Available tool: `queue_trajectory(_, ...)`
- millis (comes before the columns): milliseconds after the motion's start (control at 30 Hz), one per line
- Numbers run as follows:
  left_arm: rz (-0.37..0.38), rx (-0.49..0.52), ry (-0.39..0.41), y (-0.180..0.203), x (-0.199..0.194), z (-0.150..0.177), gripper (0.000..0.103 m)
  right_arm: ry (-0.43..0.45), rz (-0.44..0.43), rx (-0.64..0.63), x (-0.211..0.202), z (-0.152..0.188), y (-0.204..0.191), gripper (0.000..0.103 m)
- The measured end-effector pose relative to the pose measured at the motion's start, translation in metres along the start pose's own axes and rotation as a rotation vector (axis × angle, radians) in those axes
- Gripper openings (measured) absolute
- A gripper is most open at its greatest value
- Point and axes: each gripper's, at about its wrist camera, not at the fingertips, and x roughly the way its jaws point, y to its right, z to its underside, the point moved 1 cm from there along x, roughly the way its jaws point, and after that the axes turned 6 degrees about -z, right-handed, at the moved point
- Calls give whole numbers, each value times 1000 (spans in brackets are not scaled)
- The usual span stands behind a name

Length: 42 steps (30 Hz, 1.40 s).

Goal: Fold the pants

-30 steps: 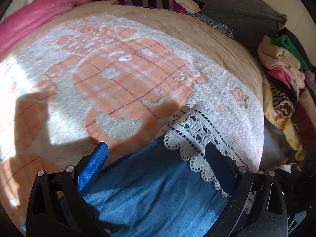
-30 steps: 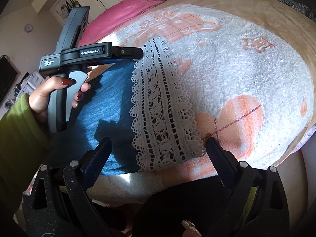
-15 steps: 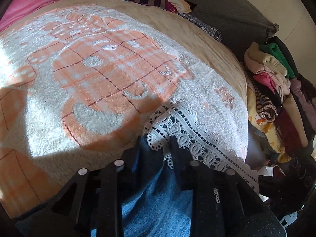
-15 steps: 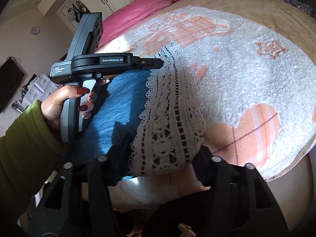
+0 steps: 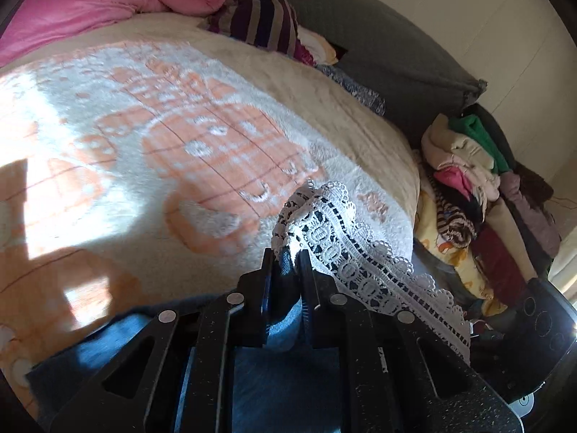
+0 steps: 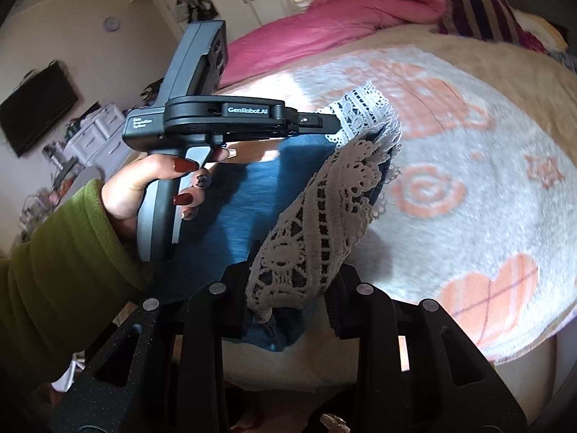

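Blue denim pants (image 5: 101,346) with a white lace hem (image 5: 324,223) lie on a fluffy white-and-orange blanket (image 5: 180,151). My left gripper (image 5: 288,263) has its jaws closing, and they pinch the hem's far corner, raised off the blanket. In the right wrist view the left gripper (image 6: 333,121) is held by a hand (image 6: 144,180) in a green sleeve, its tip clamped on the lace. The jaws of my right gripper (image 6: 288,281) are closing too, on the bunched near corner of the lace hem (image 6: 324,216). Between both corners the hem hangs lifted over the denim (image 6: 259,187).
A pink duvet (image 5: 90,7) and a striped pillow (image 5: 263,18) lie at the far end of the bed. A dark grey cushion (image 5: 378,36) stands behind. A pile of mixed clothes (image 5: 468,180) sits off the bed's right edge. Bare blanket stretches ahead of the pants.
Both grippers went from wide open around the flat hem to closed on its corners. Both then rose and moved forward, lifting the lace hem off the blanket.
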Motion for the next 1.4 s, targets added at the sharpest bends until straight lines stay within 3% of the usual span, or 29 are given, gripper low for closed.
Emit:
queue_trajectory(200,-15,-94,85,-42,-57,24,13,-38,-43,-169,24,-8,-61,24)
queue_trajectory(333,-89,-221,99,-85,-82,58,15,-142,-37,-327,66,8,-102,25)
queue_trajectory(400,-148,-313,94,-106,-94,78,18,-212,-21,-372,90,22,-112,25)
queue_trajectory(467,-161,-379,124,-119,-113,95,19,-251,-19,-401,103,36,-122,30)
queue_trajectory(667,-87,-527,236,-129,-159,136,31,-254,-7,-473,108,50,-136,35)
queue_trajectory(900,16,-629,253,-132,-151,140,45,-229,-5,-476,102,49,-139,35)
queue_trajectory(1167,95,-678,300,-122,-150,147,47,-222,-11,-532,92,69,-151,36)
queue_trajectory(1233,100,-687,292,-123,-148,150,60,-222,-10,-541,93,71,-152,36)
queue_trajectory(1400,73,-660,276,-121,-148,153,64,-227,-23,-543,92,73,-154,37)
